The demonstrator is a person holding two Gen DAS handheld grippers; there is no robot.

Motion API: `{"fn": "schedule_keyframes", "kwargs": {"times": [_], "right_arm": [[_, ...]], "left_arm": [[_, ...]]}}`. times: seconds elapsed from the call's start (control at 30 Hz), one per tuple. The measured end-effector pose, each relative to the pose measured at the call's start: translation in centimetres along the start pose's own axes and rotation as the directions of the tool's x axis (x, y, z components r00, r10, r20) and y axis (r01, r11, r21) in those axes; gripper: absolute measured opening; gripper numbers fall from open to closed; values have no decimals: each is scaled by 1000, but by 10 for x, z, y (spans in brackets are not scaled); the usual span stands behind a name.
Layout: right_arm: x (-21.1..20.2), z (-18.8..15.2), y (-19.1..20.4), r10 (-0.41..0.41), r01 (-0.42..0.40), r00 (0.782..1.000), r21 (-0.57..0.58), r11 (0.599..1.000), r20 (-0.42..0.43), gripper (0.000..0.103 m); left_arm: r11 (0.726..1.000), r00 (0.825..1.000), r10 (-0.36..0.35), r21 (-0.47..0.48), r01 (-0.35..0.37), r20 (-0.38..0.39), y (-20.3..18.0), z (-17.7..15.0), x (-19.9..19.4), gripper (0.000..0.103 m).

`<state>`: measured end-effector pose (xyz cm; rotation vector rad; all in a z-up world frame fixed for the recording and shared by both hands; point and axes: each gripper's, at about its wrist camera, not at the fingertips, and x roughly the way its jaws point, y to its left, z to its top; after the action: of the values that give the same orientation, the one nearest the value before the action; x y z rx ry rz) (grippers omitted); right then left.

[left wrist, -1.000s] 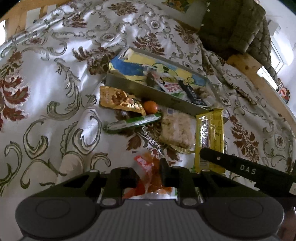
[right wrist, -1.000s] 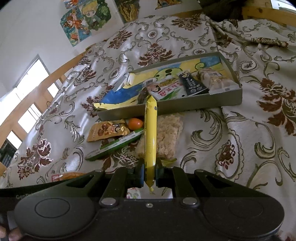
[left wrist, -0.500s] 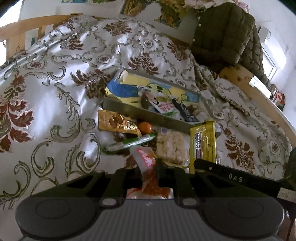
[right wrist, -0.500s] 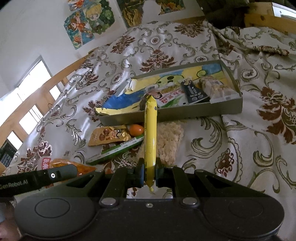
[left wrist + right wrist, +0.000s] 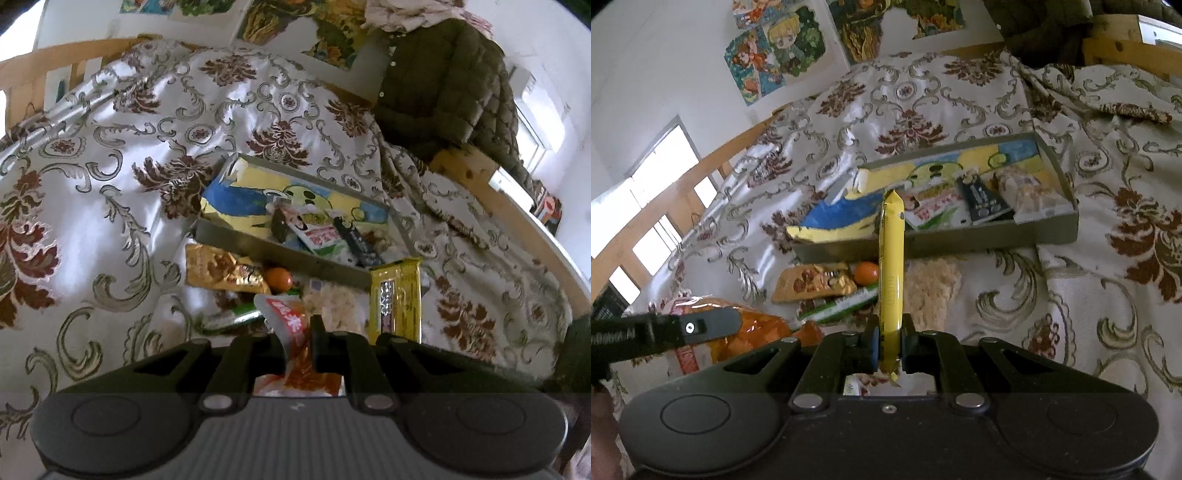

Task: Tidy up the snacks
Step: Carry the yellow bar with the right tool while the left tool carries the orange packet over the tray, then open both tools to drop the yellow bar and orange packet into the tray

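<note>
A: Nearest first. What is in the left gripper [image 5: 297,345]?

B: A crinkly orange plastic snack packet with a red and white label [image 5: 291,325]. The fingers are clamped on its neck, and the packet's body hangs under them. From the right wrist view the same packet [image 5: 753,332] shows beside a black finger [image 5: 698,326] of the left gripper.

A: And the right gripper [image 5: 889,347]?

B: Its fingers are pressed together on the lower end of a long, flat yellow foil snack bar [image 5: 891,273], which stands up and away from them toward the tray.

A: What lies on the bed just past them?

B: On the white satin bedspread with brown flowers and grey scrolls [image 5: 92,206]: a pale puffed rice cake in clear wrap [image 5: 934,291], a green and white stick pack [image 5: 842,304], a small round orange sweet [image 5: 866,273] and a gold foil pouch [image 5: 812,282], all close together in front of the tray.

A: And the tray itself?

B: A shallow grey cardboard tray [image 5: 1049,230] lined with a blue and yellow cartoon sheet [image 5: 842,218]. Toward its right end lie a white and red packet [image 5: 934,212], a dark sachet [image 5: 980,201] and a pale wrapped cake [image 5: 1030,195].

A: Beyond that?

B: An olive quilted jacket [image 5: 443,85] and cartoon posters on the wall [image 5: 775,55].
</note>
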<state>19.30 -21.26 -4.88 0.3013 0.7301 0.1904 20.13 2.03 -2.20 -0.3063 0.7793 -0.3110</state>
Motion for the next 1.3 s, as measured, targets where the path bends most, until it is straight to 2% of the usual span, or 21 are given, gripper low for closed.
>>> {"fn": "schedule_keyframes", "kwargs": {"times": [0.1, 0.27, 0.43, 0.63, 0.9, 1.13, 1.3], "right_arm": [[0, 13, -4, 10, -10, 999, 2, 1000, 35, 11], [12, 46, -18, 18, -18, 996, -8, 1000, 82, 11], [38, 82, -36, 19, -18, 991, -10, 1000, 136, 11], [79, 109, -63, 2, -6, 991, 36, 999, 134, 11], [121, 110, -85, -23, 17, 998, 79, 997, 65, 11], [133, 107, -87, -48, 46, 998, 66, 997, 34, 12], [134, 105, -81, -69, 68, 997, 27, 997, 30, 17]], "left_arm": [[1000, 1000, -11, -5, 11, 17, -3, 19, 1, 12], [999, 997, -3, 38, 0, 78, -16, 54, 10, 12], [999, 993, -19, 42, 14, 120, -28, 91, 44, 12], [999, 988, -35, 17, 33, 153, -38, 119, 101, 12], [999, 993, -9, 32, 5, 120, -39, 122, 167, 12], [998, 995, 40, 39, -44, 94, -31, 110, 184, 13], [997, 995, 62, 39, -65, 76, -26, 109, 185, 13]]}}
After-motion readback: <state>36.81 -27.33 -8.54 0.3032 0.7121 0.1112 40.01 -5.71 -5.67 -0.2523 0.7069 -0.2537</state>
